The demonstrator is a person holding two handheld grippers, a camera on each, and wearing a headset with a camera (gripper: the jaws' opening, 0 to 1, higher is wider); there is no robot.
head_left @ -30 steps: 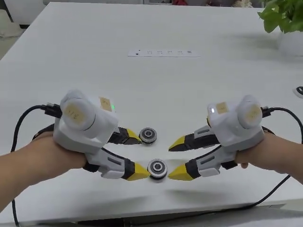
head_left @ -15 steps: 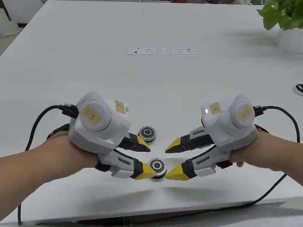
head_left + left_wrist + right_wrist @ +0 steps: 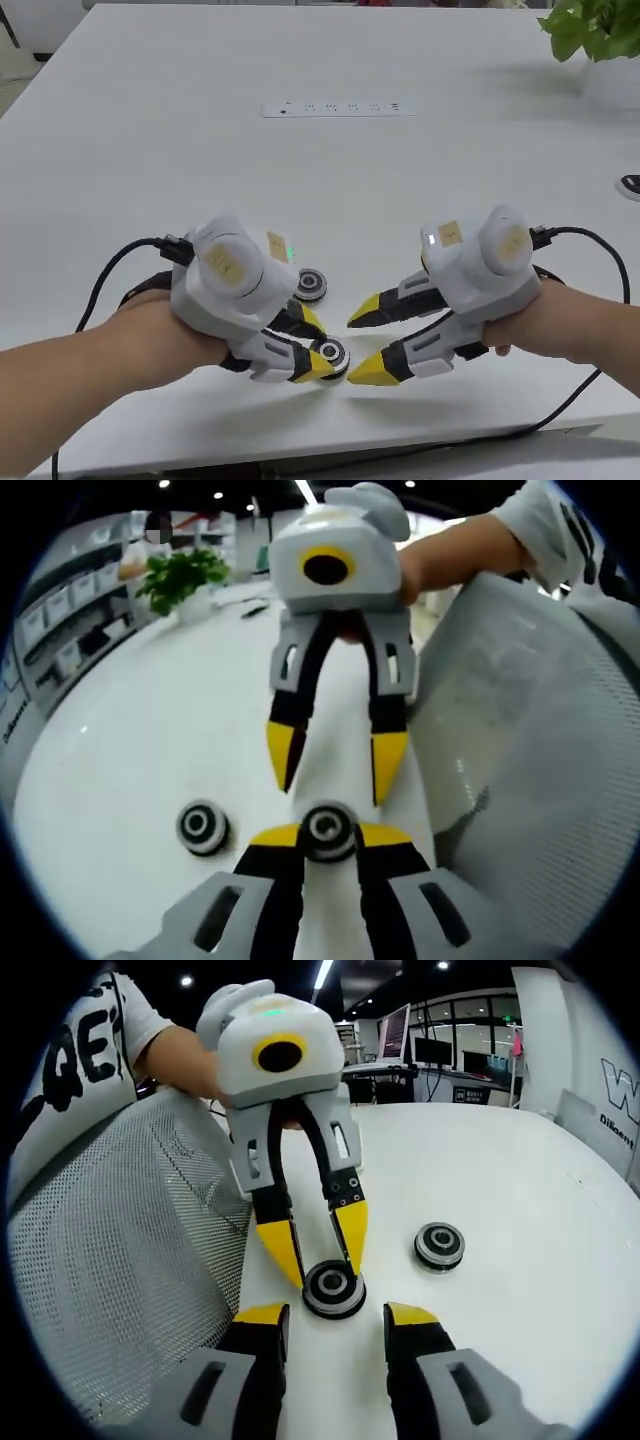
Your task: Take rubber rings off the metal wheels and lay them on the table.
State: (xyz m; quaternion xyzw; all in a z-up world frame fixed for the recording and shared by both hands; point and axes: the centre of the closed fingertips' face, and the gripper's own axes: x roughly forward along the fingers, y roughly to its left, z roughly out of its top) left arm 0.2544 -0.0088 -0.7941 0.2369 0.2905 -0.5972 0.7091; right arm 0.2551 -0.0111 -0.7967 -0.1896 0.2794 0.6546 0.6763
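Two metal wheels with black rubber rings lie near the table's front edge. The near wheel (image 3: 330,352) (image 3: 328,829) (image 3: 334,1290) sits between the yellow-tipped jaws of my left gripper (image 3: 316,344) (image 3: 330,836) (image 3: 322,1268), which is shut on its sides. My right gripper (image 3: 362,346) (image 3: 336,1316) (image 3: 334,785) faces it from the right, open, its fingertips just short of that wheel. The second wheel (image 3: 310,284) (image 3: 203,827) (image 3: 440,1245) lies free a little farther back on the white table (image 3: 200,150).
A white power strip (image 3: 337,107) lies across the middle of the table. A potted plant (image 3: 592,30) stands at the far right corner, and a small dark object (image 3: 630,185) at the right edge. A grey mesh chair (image 3: 120,1260) is below the front edge.
My left gripper has slid right and narrowed its jaws onto the near wheel. The right gripper has stayed open in much the same spot. The head camera has tilted slightly.
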